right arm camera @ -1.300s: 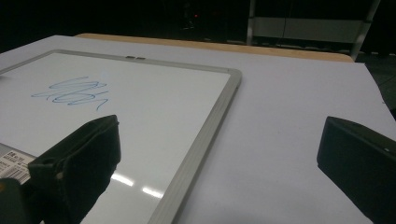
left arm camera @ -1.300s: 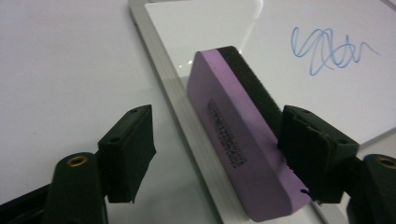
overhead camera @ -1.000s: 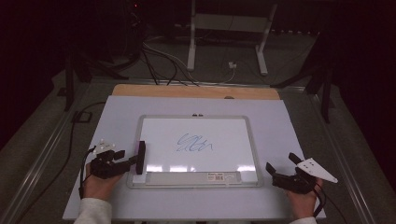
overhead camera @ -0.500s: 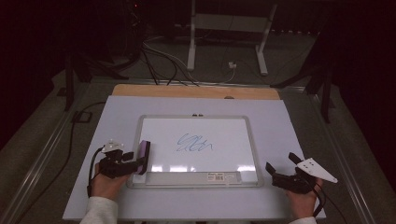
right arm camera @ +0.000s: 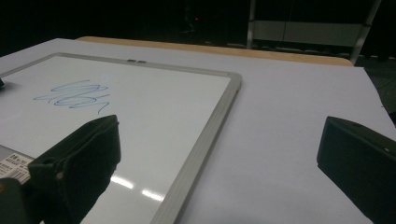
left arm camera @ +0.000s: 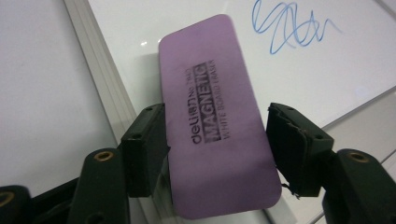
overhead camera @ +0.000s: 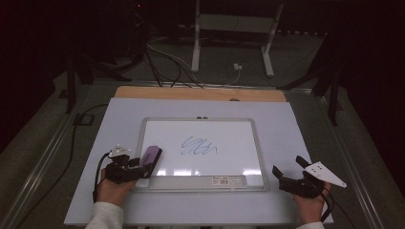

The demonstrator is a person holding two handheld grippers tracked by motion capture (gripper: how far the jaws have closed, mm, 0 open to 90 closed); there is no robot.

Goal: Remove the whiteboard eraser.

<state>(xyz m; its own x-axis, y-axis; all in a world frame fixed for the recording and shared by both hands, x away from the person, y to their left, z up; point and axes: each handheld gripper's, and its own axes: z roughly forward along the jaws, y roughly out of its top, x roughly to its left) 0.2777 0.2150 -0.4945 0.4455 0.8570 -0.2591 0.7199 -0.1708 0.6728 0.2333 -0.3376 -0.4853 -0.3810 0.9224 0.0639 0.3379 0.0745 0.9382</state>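
The left gripper (left arm camera: pixel 212 149) holds a flat purple magnetic whiteboard eraser (left arm camera: pixel 215 116) between its jaws, over the lower left corner of the silver-framed whiteboard (overhead camera: pixel 205 121); whether it touches the board is unclear. The blue scribble (overhead camera: pixel 197 147) lies near. The right gripper (overhead camera: pixel 289 177) stands wide, empty.

A flat purple rectangular magnetic whiteboard eraser (left arm camera: pixel 212 116) with black lettering rests tilted over the left frame edge of the white rectangular whiteboard (overhead camera: pixel 229 132), near its blue scribble (overhead camera: pixel 198 147)
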